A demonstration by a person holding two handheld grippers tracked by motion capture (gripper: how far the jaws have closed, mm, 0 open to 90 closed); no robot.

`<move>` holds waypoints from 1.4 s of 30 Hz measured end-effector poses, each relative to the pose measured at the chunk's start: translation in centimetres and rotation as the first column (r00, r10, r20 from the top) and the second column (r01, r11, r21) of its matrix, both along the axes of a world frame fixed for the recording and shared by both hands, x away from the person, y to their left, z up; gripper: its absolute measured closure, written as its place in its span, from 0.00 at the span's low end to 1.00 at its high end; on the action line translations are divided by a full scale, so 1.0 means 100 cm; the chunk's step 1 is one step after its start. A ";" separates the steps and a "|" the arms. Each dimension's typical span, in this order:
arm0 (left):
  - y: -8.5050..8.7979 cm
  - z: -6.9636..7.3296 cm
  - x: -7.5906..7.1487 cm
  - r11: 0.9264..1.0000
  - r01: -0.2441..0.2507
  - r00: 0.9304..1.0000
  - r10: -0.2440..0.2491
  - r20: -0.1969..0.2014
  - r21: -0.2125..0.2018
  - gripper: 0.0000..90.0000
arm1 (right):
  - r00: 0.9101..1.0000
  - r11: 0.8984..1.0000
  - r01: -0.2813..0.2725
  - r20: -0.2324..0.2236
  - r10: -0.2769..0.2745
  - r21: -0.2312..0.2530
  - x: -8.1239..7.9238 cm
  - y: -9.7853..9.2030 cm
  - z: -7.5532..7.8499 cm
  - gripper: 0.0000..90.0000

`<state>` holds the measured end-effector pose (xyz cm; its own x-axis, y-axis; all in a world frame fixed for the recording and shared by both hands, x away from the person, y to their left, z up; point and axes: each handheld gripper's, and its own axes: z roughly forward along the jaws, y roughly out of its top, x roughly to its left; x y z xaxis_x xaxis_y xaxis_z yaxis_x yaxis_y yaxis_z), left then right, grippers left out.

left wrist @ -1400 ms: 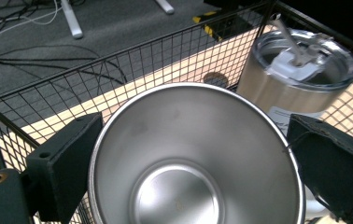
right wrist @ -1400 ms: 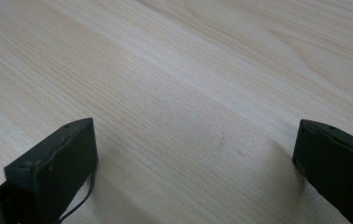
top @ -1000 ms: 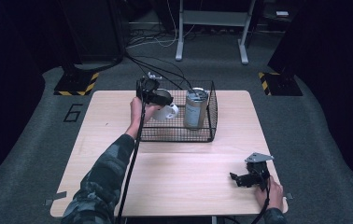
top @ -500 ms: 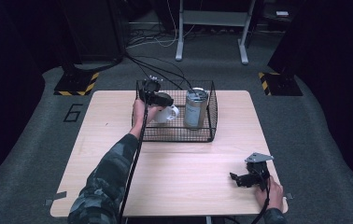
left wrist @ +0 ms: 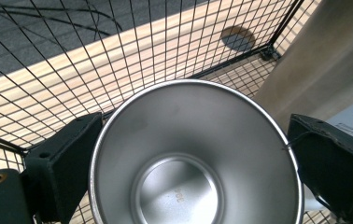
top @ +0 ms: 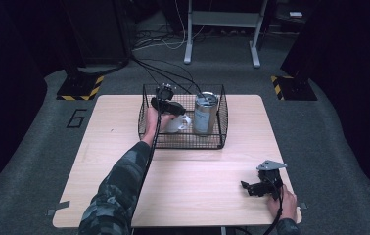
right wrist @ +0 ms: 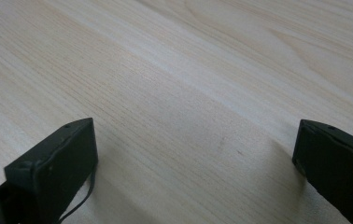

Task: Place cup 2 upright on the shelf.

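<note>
A black wire basket (top: 180,143) stands at the back middle of the wooden table (top: 114,147). Inside it a tall steel canister (top: 205,113) with a pale label stands upright at the right. My left gripper (top: 177,113) reaches into the basket from the left, shut on a shiny steel cup (top: 178,124) beside the canister. In the left gripper view the cup (left wrist: 188,186) sits mouth-up between the two jaws, which press its rim, and the canister (left wrist: 324,70) rises close on the right. My right gripper (top: 247,187) stands open just above the table's front right, nothing between its jaws (right wrist: 193,154).
Basket mesh (left wrist: 72,56) surrounds the cup on the far side and left. Cables run off the back edge of the table to the floor (top: 168,73). Bare wood (right wrist: 188,70) lies under the right gripper.
My left gripper has sunk a little lower into the basket with the cup, toward the near side. The right gripper has stayed put.
</note>
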<state>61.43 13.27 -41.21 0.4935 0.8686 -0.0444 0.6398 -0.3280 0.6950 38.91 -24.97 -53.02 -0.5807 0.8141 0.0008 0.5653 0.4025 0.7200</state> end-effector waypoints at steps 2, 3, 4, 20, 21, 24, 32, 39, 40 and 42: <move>0.000 -0.001 0.000 1.000 0.000 1.000 0.000 -0.003 0.004 0.07 | 1.000 1.000 -0.001 0.000 0.001 0.000 0.000 0.000 0.000 0.00; -0.001 -0.003 0.001 1.000 -0.001 1.000 0.001 -0.010 0.011 0.07 | 1.000 1.000 -0.001 0.000 0.001 0.000 0.000 0.000 0.000 0.00; -0.002 -0.005 0.001 1.000 -0.001 1.000 0.001 -0.013 0.015 0.07 | 1.000 1.000 0.000 0.000 0.000 0.000 0.000 0.000 0.000 0.00; 0.004 -0.007 -0.002 1.000 -0.005 0.999 0.006 -0.053 0.004 0.06 | 1.000 1.000 0.000 0.000 0.000 0.000 0.000 0.000 0.000 0.00; 0.005 -0.007 -0.004 1.000 -0.008 0.999 0.008 -0.048 0.000 0.05 | 1.000 1.000 -0.001 0.000 0.001 0.000 0.000 0.000 0.000 0.00; 0.006 -0.005 -0.005 1.000 -0.005 0.999 0.005 -0.046 -0.015 0.03 | 1.000 1.000 -0.001 0.000 0.001 0.000 0.000 0.000 0.000 0.00; 0.017 0.018 -0.019 0.999 0.017 1.000 -0.017 -0.007 -0.045 0.00 | 1.000 1.000 -0.006 0.000 0.006 -0.004 0.000 0.000 0.000 0.00; 0.025 0.039 -0.035 0.998 0.052 0.999 -0.052 0.011 -0.043 0.00 | 1.000 1.000 -0.006 0.000 0.006 -0.004 0.000 0.000 0.000 0.00; 0.026 0.042 -0.039 0.997 0.058 0.998 -0.058 0.015 -0.044 0.00 | 1.000 1.000 -0.006 0.000 0.006 -0.004 0.000 0.000 0.000 0.00; 0.029 0.047 -0.045 0.996 0.072 0.997 -0.071 0.022 -0.046 0.00 | 1.000 1.000 -0.006 0.000 0.006 -0.004 0.000 0.000 0.000 0.00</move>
<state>56.94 16.21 -36.48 0.5558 0.8281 -0.0730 0.6012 -0.3398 0.7232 38.92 -25.00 -53.01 -0.5853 0.8108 -0.0019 0.5633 0.4082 0.7184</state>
